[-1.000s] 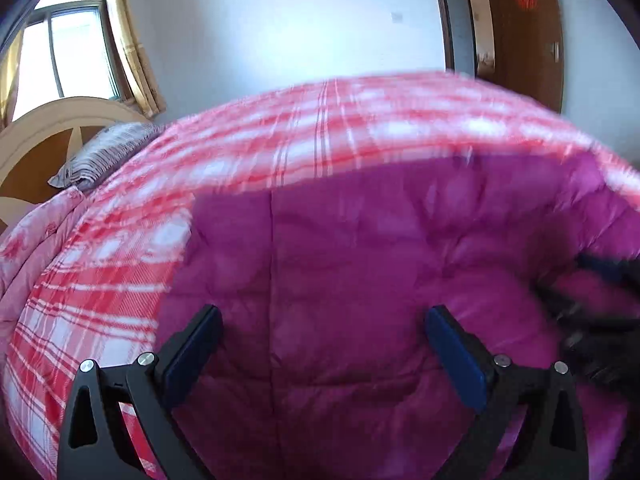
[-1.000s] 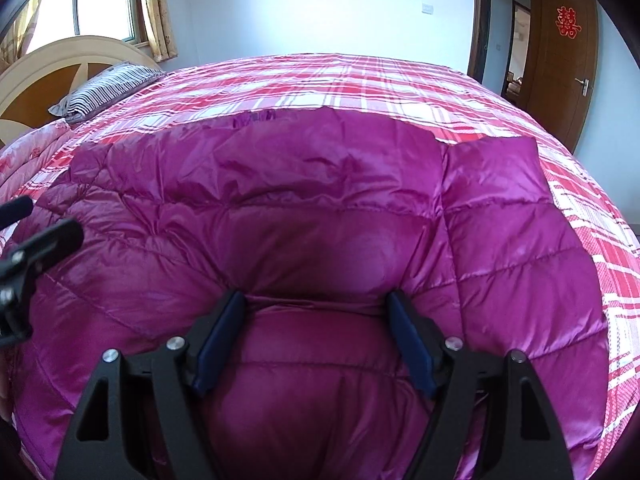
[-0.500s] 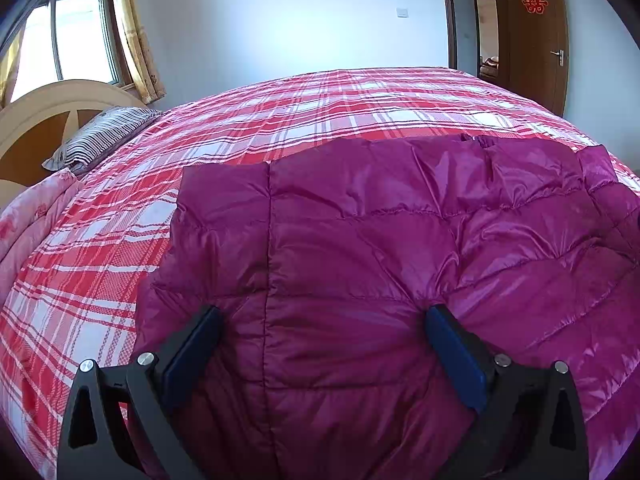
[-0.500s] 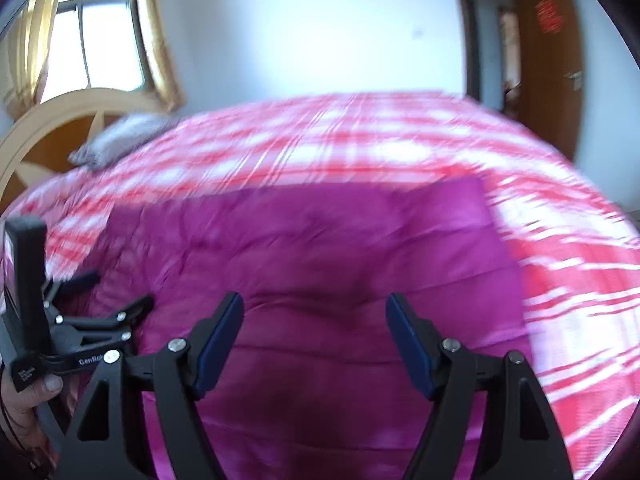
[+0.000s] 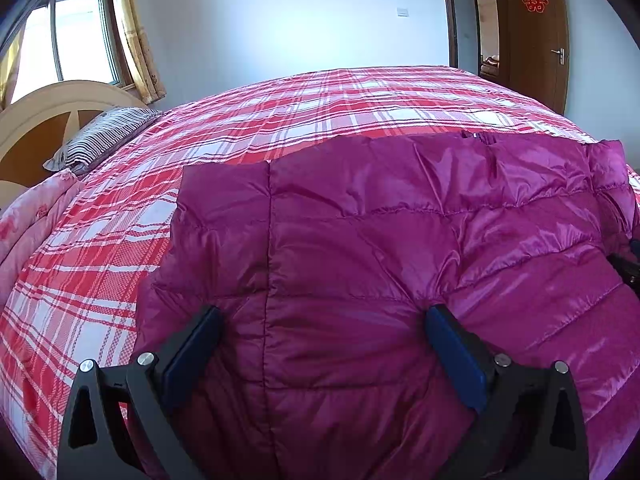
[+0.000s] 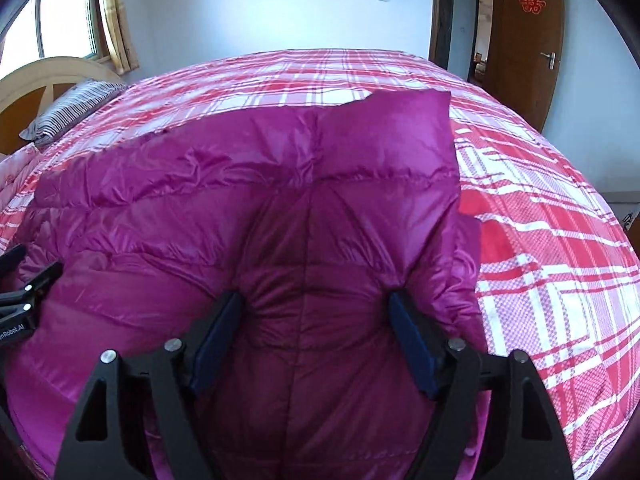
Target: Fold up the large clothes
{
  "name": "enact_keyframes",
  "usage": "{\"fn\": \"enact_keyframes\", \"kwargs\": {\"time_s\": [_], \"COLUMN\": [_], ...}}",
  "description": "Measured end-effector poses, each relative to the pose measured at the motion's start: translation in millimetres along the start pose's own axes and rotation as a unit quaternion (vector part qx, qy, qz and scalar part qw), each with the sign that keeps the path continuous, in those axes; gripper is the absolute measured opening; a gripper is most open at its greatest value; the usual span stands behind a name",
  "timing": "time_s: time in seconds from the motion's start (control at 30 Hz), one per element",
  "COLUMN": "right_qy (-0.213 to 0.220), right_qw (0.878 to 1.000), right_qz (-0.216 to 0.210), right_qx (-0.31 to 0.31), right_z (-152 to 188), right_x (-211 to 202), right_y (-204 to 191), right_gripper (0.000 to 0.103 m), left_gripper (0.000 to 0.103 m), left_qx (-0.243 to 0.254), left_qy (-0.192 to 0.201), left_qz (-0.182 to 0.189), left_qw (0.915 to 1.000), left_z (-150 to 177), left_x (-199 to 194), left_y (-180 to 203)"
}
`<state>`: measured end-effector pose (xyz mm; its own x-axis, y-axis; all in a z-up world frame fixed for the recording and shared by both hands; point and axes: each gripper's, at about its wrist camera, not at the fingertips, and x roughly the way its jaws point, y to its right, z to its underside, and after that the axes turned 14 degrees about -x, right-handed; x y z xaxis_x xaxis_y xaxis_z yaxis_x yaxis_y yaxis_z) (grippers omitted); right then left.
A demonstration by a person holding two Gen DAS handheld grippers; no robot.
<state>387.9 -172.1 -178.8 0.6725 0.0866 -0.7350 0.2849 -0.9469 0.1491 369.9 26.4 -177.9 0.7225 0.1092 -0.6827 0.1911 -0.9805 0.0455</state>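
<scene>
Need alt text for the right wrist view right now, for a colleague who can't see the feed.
A magenta quilted down jacket lies spread on a bed with a red-and-white plaid bedspread, filling most of the view. The right gripper sits low over it, jaws apart with puffy fabric bulging between them. The left gripper shows at the left edge.

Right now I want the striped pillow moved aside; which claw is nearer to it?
Left. The left claw sits at the jacket's pillow-side end; the right claw works the far end, farther from the striped pillow.

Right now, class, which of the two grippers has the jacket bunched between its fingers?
The right gripper: jacket fabric puckers there; it lies smooth at the left gripper.
</scene>
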Motion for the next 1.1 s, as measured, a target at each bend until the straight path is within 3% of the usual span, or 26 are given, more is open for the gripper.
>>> {"fn": "enact_keyframes", "kwargs": {"time_s": [0.13,0.23,0.33,0.4,0.47,0.63,0.9,1.0,1.1], "right_qy": [0.022,0.087,0.114,0.091,0.076,0.057,0.065,0.064,0.065], "right_qw": [1.0,0.995,0.989,0.99,0.991,0.993,0.992,0.992,0.992], "right_qz": [0.021,-0.044,-0.083,-0.091,-0.07,-0.062,-0.047,-0.051,-0.054], "right_qx": [-0.004,-0.011,-0.044,-0.065,-0.084,-0.088,-0.094,-0.093,-0.09], "right_z": [5.4,9.2,10.8,13.7,21.5,25.2,27.8,27.3,29.1], "right_x": [-25.4,-59.5,-72.9,-63.8,-52.9,-37.6,-33.1,-32.7,-33.0], "right_y": [-13.7,-41.1,-73.7,-91.0,-102.0,-103.6,-104.7,-104.1,-102.2], "right_gripper": [0.077,0.076,0.076,0.076,0.082,0.085,0.085,0.085,0.085], "left_gripper": [0.102,0.102,0.102,0.102,0.102,0.102,0.102,0.102,0.102], "left_qx": [-0.001,-0.003,-0.004,-0.004,-0.003,0.0,-0.001,-0.023,-0.046], "left_qy": [0.0,0.0,0.001,0.001,0.003,0.005,0.006,0.001,0.029], "left_qz": [0.001,0.003,0.003,0.003,0.001,-0.004,-0.006,0.017,0.043], "left_qw": [1.0,1.0,1.0,1.0,1.0,1.0,1.0,0.9996,0.9976], "left_z": [0.1,-0.2,0.1,0.3,0.7,1.5,1.3,1.1,4.1], "left_x": [0.4,0.3,-0.1,-0.3,-0.5,-0.9,-5.8,-23.8,-59.6], "left_y": [0.4,-0.9,-2.1,-2.2,-1.4,2.0,2.8,-11.6,-38.9]}}
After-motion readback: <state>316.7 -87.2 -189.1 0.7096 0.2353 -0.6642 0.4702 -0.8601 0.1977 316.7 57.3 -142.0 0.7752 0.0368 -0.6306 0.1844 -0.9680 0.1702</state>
